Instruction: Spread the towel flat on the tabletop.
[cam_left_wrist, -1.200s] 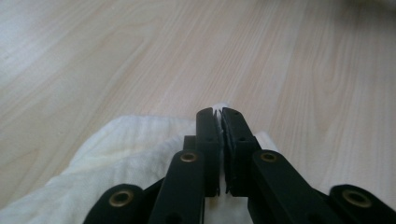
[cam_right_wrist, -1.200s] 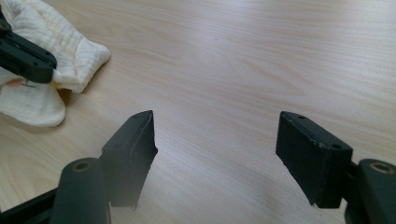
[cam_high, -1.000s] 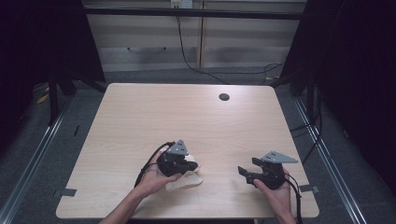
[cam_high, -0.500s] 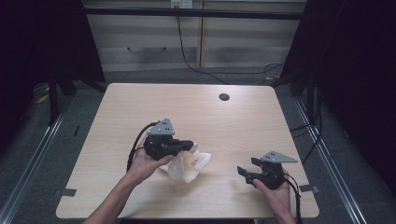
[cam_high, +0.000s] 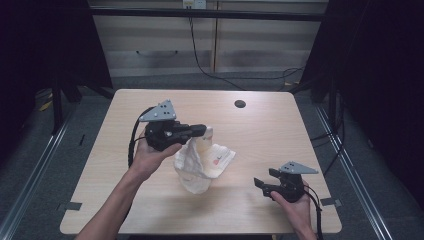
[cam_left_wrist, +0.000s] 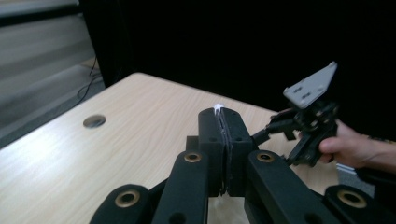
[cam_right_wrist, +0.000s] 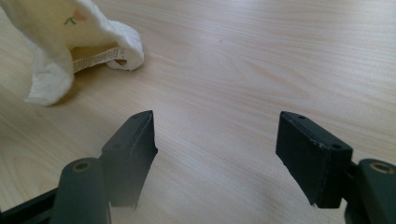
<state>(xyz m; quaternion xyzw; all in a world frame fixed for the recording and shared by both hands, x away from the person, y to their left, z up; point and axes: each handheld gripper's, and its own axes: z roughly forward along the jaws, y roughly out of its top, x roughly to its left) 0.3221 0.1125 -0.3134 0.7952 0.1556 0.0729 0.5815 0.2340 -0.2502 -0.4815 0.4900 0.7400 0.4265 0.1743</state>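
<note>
Nearest the person's edge of the table, the right gripper (cam_high: 264, 184) rests low over the wood with its jaws spread wide and nothing between them; in the right gripper view its matte black pads (cam_right_wrist: 134, 144) frame bare pale woodgrain. Just beyond, a small cream-white cloth (cam_high: 202, 161), soft and fleecy-looking, is half lifted: one corner is pinched up while the rest sags in loose folds and drags on the tabletop, a tiny pink-and-green mark and a printed care label (cam_right_wrist: 95, 58) showing on it. The left gripper (cam_high: 202, 131) has that corner, its jaws pressed tight together with a sliver of white cloth peeking out at the tips in the left gripper view. So the pick-up looks done on one side only; my guess is the free gripper has yet to take another corner before the cloth can be spread or folded. Farther back, the light laminate table (cam_high: 280, 120) has rounded corners and a dark round cable hole (cam_high: 240, 104).
</note>
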